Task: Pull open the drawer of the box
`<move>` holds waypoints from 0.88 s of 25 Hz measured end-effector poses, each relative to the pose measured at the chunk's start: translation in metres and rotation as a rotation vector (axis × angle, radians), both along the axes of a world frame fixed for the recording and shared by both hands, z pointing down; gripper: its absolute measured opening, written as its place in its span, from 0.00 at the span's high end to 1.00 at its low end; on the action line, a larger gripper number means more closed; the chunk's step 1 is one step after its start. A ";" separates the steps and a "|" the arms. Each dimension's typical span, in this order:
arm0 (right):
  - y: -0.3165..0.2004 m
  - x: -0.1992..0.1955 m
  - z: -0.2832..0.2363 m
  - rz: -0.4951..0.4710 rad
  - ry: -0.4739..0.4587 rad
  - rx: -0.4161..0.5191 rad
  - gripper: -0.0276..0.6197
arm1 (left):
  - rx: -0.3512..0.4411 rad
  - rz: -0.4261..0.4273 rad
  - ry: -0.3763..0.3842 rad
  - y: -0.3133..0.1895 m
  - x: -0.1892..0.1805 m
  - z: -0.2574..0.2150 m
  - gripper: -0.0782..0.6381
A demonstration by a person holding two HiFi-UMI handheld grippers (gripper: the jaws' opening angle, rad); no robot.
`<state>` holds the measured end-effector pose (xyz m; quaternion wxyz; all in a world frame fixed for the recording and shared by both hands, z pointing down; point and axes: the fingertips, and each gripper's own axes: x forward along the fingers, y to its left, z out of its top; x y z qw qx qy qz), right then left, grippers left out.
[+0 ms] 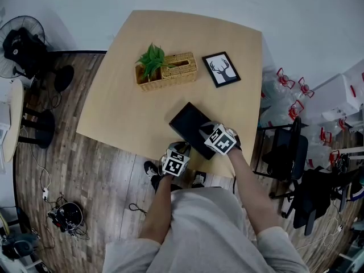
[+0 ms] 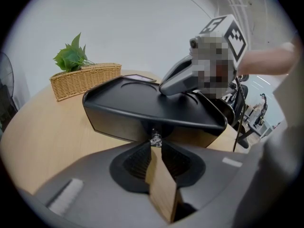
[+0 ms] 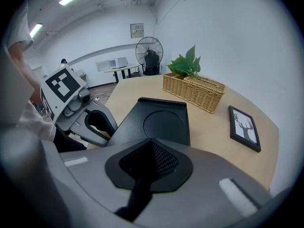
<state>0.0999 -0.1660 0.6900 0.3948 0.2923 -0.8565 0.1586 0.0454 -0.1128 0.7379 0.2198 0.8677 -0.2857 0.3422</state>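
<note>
Wooden table bears a wicker basket, deer picture and black box.

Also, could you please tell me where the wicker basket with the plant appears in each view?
Head view: wicker basket at upper centre, on the far side of the table.
Left gripper view: basket at left, behind the black box.
Right gripper view: basket right of centre, in the upper half.
Shared landmark: the black box, nearer than the basket in every view.
</note>
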 end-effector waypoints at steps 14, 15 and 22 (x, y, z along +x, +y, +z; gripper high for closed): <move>-0.003 -0.004 -0.013 -0.010 0.002 0.029 0.95 | 0.016 0.015 -0.023 0.001 0.000 -0.002 0.72; -0.002 -0.003 -0.012 -0.007 0.003 0.023 0.95 | 0.022 0.018 -0.028 0.001 0.001 -0.002 0.72; -0.001 0.000 -0.002 0.006 0.000 0.005 0.95 | 0.044 0.026 -0.051 0.000 0.002 -0.001 0.70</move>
